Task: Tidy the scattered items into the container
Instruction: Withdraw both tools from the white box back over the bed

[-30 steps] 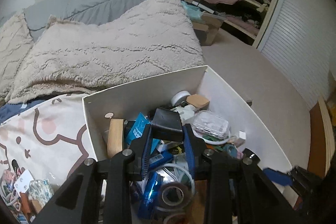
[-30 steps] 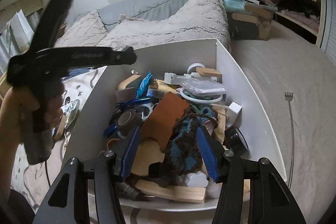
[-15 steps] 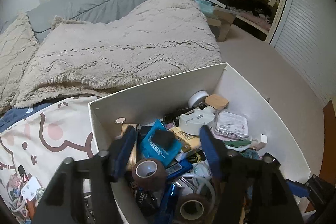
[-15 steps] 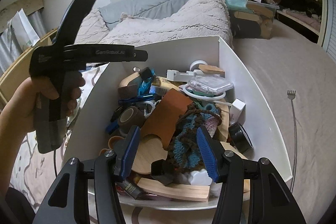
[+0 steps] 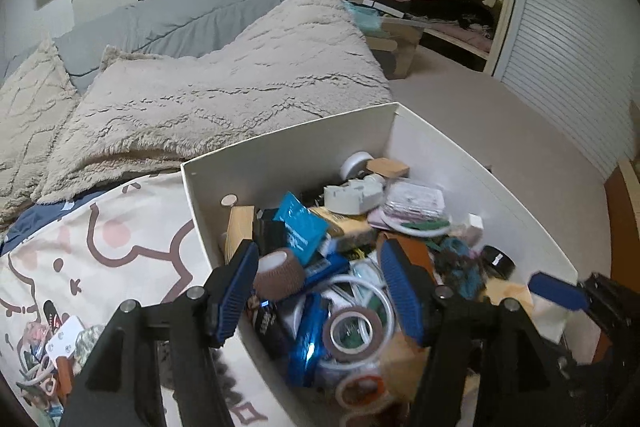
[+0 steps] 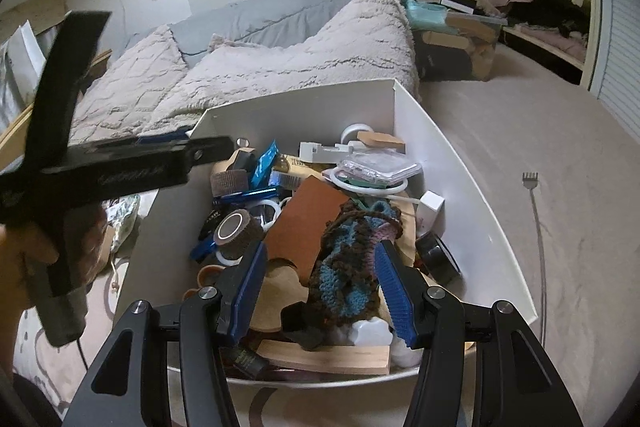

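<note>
A white open box stands on the bedding, full of small items: tape rolls, blue packets, a clear case, a brown card. My left gripper is open and empty above the box's left side. A brown tape roll lies between its fingers' line of sight. My right gripper is open over the box's near edge, with a crocheted blue and brown pouch lying between its fingers. A black block lies in the box's far left corner.
Loose small items lie on the printed sheet left of the box. A fluffy beige blanket covers the bed behind. A metal back scratcher lies on the carpet right of the box. The left gripper's handle crosses the right wrist view.
My left gripper opened and let the black block fall into the box, then pulled back and up. My right gripper opened around the crocheted pouch, which now rests in the box.
</note>
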Tool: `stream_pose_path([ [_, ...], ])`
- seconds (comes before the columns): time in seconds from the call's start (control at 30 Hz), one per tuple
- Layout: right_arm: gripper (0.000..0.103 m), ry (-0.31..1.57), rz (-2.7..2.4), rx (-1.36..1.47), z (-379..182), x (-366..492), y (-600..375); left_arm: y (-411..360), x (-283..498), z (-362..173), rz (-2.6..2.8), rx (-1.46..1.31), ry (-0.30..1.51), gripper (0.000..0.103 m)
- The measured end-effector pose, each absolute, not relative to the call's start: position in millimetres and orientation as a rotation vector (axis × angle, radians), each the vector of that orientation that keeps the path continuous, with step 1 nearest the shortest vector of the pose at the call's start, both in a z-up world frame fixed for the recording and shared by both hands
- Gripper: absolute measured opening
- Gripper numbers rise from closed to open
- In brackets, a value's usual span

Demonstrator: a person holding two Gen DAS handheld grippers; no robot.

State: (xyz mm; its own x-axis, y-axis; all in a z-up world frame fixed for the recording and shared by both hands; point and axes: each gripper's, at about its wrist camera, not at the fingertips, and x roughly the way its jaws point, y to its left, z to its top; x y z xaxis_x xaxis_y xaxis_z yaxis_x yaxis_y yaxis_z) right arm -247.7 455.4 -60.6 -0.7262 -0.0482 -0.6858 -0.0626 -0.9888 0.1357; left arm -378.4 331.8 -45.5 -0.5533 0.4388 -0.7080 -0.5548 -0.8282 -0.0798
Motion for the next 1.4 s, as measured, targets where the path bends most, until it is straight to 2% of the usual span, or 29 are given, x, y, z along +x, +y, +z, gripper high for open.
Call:
stream_pose_path([
  [0.23,0.057,0.312,2.884,-1.063,-48,-235,462,312,-352,-32,2.354,-0.962,0.220,0.064],
  [0.27,0.059,0.322,2.877,-1.054,-47,-234,463,308,-349,-30,2.355,-0.956,0.221,0.064],
  [0.3,0.070,0.333,2.863,-1.041,-45,-231,464,304,-345,-29,2.356,-0.950,0.221,0.064],
  [0.33,0.074,0.337,2.847,-1.028,-44,-229,465,301,-341,-28,2.358,-0.945,0.217,0.064],
  [0.43,0.079,0.316,2.826,-1.002,-42,-223,463,290,-330,-25,2.361,-0.932,0.208,0.065],
  [0.5,0.101,0.313,2.826,-1.003,-42,-219,461,283,-322,-24,2.366,-0.925,0.206,0.072],
  [0.6,0.103,0.286,2.810,-0.954,-41,-211,457,275,-311,-22,2.380,-0.898,0.216,0.079],
  [0.77,0.103,0.238,2.783,-0.922,-41,-201,451,260,-294,-17,2.420,-0.834,0.239,0.103],
  [1.4,0.103,0.183,2.742,-0.880,-44,-168,431,205,-253,-18,2.471,-0.794,0.250,0.103],
])
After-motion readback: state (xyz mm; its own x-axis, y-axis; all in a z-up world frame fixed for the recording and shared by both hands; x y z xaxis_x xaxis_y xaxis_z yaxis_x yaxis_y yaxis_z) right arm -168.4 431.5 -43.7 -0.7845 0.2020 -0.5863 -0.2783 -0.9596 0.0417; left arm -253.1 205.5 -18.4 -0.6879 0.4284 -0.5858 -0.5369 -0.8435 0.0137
